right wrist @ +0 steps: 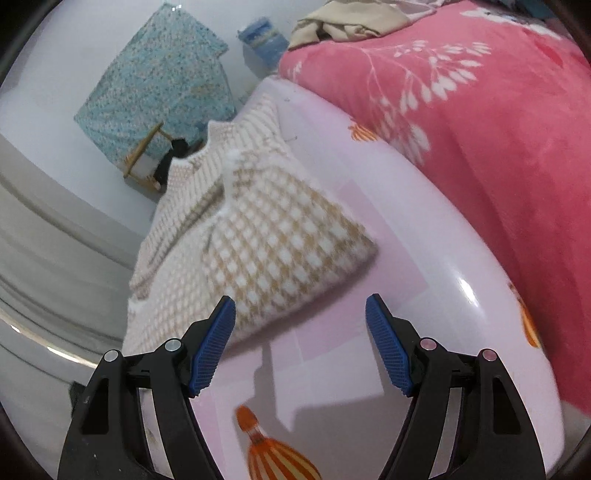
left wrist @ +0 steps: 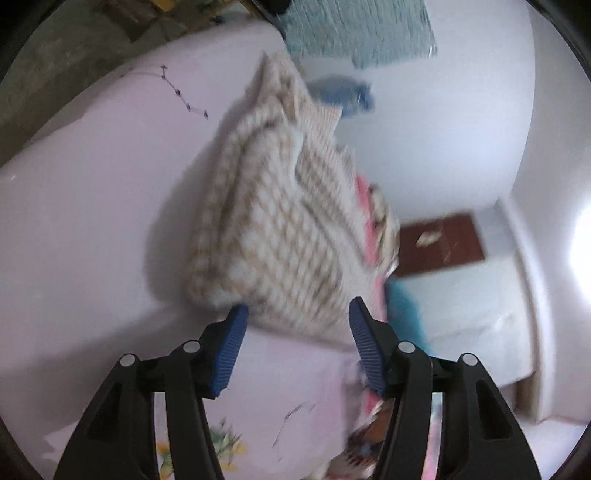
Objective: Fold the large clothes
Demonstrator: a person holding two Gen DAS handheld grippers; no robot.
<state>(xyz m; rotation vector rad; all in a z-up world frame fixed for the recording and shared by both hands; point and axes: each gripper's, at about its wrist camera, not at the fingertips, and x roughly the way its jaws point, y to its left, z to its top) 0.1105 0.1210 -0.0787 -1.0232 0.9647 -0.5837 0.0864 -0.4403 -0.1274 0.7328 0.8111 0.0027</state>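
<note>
A beige and white checked knit sweater (left wrist: 280, 221) lies folded on a pale pink bed sheet (left wrist: 92, 206). It also shows in the right wrist view (right wrist: 258, 236), with one flap folded over its body. My left gripper (left wrist: 297, 314) is open and empty, its blue pads just short of the sweater's near edge. My right gripper (right wrist: 301, 310) is open and empty, hovering over the sheet (right wrist: 406, 236) beside the sweater's near corner.
A pink floral blanket (right wrist: 480, 129) covers the bed to the right of the sweater. Beige clothes (right wrist: 347, 18) lie heaped behind it. A teal patterned cloth (right wrist: 159, 77) hangs on the wall. The bed edge drops off left of the sweater (right wrist: 74, 258).
</note>
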